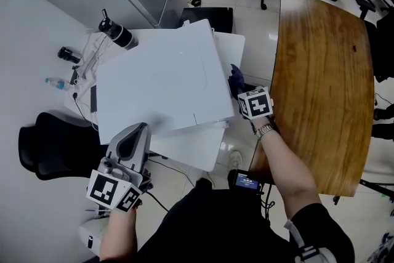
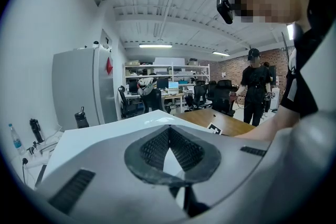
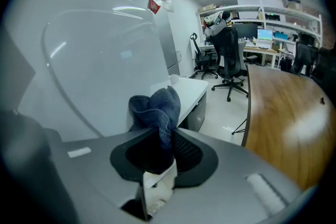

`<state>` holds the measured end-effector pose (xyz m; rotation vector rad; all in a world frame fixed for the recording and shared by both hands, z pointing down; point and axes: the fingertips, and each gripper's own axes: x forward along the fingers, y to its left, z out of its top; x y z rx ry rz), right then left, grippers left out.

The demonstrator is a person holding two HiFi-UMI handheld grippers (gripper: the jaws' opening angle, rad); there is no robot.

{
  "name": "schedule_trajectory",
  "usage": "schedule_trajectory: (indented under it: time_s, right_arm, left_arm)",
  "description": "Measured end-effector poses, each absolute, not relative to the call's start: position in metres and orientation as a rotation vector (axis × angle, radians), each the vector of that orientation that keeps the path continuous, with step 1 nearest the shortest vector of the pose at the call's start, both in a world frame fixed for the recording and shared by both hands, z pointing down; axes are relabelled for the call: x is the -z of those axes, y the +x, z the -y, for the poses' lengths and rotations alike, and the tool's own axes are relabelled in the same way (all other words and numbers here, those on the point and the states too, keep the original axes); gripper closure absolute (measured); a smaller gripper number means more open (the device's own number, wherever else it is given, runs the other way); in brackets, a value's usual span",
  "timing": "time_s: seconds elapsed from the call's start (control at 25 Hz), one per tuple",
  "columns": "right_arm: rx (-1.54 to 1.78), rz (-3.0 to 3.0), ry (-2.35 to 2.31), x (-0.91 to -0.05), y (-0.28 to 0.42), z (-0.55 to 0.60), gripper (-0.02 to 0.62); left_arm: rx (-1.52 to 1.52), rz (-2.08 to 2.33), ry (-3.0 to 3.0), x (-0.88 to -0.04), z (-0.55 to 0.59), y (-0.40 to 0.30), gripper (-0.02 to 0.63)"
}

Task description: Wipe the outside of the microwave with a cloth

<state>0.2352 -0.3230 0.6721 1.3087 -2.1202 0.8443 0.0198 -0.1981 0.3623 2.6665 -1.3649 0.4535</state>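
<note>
Closest in, the left gripper [image 1: 138, 132] sits closed and empty at the near left corner of the white microwave [image 1: 161, 80] on the worktop [image 1: 231, 43], while the right gripper [image 1: 237, 90] clamps a dark blue cloth [image 1: 235, 76] at the microwave's right side.

cloth [image 3: 156, 107], lower end hidden (between jaws)

right tool [image 3: 160, 132]: clamped on blue cloth [image 3: 156, 106] | microwave [image 3: 89, 60]: white wall at 10 o'clock, beside cloth | wooden desk [image 3: 283, 107]: 3 o'clock
</note>
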Motion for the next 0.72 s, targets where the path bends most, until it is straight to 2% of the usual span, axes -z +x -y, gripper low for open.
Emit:
schedule_trajectory:
  time_s: [0.72]
  right_arm:
    - [-0.818,2.055,1.384,-0.661,0.261,0.309,0.518]
  left_arm:
    - [-0.4,1.376,2.682,-0.353,0.189,0.008,0.601]
